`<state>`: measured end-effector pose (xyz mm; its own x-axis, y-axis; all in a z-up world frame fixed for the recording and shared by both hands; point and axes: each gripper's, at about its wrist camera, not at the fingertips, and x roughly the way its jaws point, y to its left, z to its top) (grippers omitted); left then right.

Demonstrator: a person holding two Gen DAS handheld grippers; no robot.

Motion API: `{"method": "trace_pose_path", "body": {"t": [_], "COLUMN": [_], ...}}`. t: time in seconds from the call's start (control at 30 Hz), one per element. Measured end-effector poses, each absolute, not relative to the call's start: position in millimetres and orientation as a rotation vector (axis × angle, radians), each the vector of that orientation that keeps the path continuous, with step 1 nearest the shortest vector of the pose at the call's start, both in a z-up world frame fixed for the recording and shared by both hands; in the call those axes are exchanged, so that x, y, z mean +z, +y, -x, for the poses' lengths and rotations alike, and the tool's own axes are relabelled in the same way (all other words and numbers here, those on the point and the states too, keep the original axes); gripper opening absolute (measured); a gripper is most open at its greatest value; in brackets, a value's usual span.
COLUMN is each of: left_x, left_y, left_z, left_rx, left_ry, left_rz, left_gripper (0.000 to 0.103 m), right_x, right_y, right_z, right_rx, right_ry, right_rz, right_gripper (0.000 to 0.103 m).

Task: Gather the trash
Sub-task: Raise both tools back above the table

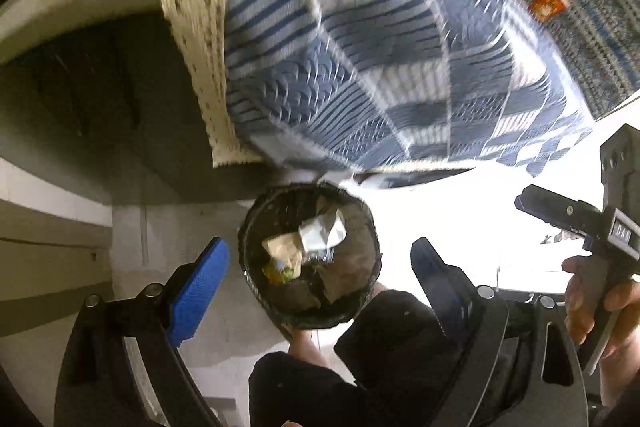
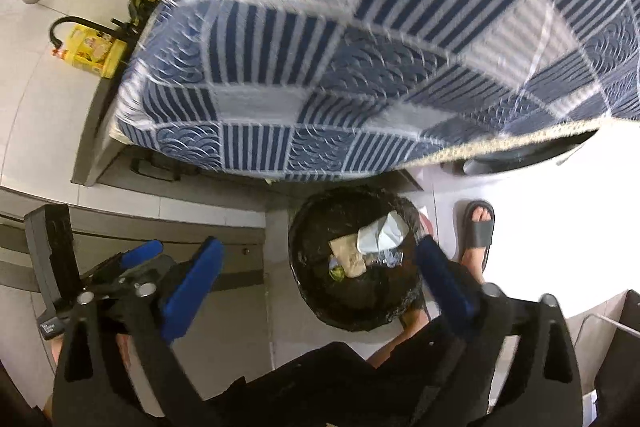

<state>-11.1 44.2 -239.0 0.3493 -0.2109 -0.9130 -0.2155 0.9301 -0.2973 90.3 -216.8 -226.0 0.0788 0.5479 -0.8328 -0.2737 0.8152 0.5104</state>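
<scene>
Left tool (image 1: 320, 279): fingers spread wide, nothing between the pads; points steeply down over the bin.
Right tool (image 2: 320, 279): fingers spread wide, nothing gripped; also aimed down at the bin. In the left wrist view it shows at the right edge, held by a hand (image 1: 600, 303).
Bin (image 1: 256, 227): round, black, lined w/ a crinkly black bag; stands on the floor just below both tools, seen through the gap between each pair of fingers, not touching them.
Trash (image 1: 322, 233): already inside the bin. A crumpled white/silvery wrapper on top, a tan paper or card piece (image 1: 280, 247) beside it, a yellow-green scrap near the bottom left of the pile.
Pads: blue, ribbed, flat rectangular, on black arms w/ silver bolts.
Desk (image 2: 360, 47): covered w/ a blue-and-white patchwork cloth, striped and wave-pattern squares; blurred. Its near edge overhangs just beyond the bin.
Mat (image 1: 196, 47): cream, dotted, woven look, hangs at the cloth's left edge.
Floor (image 2: 60, 107): pale tiles.
Yellow bottle (image 2: 94, 49): black handle, on the floor left of the desk; a 2nd yellow-green one farther back.
Person: dark clothing low in both views; a foot in a grey slide sandal (image 2: 478, 227) right of the bin.
Far clutter: colourful packets on the far side of the desk, too blurred to ID.
In the way: nothing between tools and bin opening.
</scene>
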Motion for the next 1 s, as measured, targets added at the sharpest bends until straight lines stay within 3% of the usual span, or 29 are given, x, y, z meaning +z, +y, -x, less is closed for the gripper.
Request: {"method": "trace_pose_path", "body": {"t": [0.57,1.0], "left_x": [-134.2,-91.4], "left_y": [46.2,51.4], "left_z": [-25.0,-69.5], "left_rx": [-0.025,-0.015], "left_ry": [0.999,0.936], "left_rz": [0.298,0.245], "left_gripper": [0.096,0.096], "right_x": [-120.5,-88.8], "right_y": [-220.8,-230.0], "right_z": [-99.6,-141.8], "right_rx": [0.675,0.667], "right_ry": [1.077,1.006], "right_rz": [-0.214,-0.223], "right_gripper": [0.098,0.098]}}
